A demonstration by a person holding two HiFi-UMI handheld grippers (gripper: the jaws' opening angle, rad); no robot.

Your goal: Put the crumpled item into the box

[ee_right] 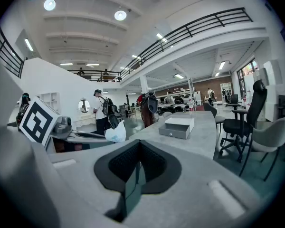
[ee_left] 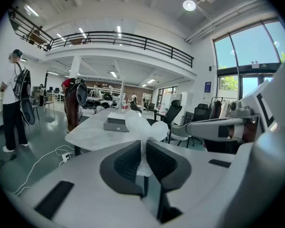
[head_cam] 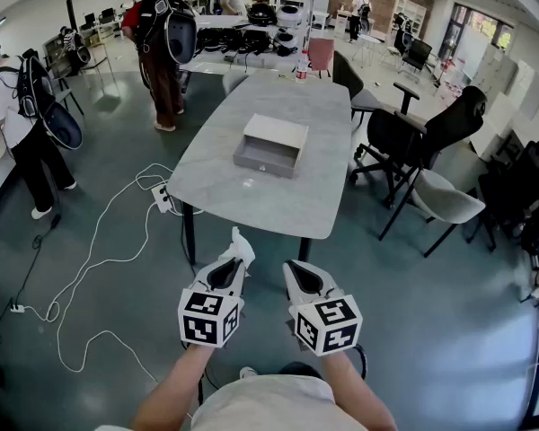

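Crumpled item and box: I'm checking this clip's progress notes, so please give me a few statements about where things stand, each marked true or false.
1. The left gripper is shut on the crumpled item. True.
2. The crumpled item lies inside the box. False: it is pinched in the left gripper, held short of the table's near edge.
3. The right gripper has its jaws together with nothing between them. True.
4. The box stands on the floor beside the cables. False: it stands on the table, towards the middle of the top.
5. The right gripper touches the box. False: it is held beside the left gripper, well short of the box.
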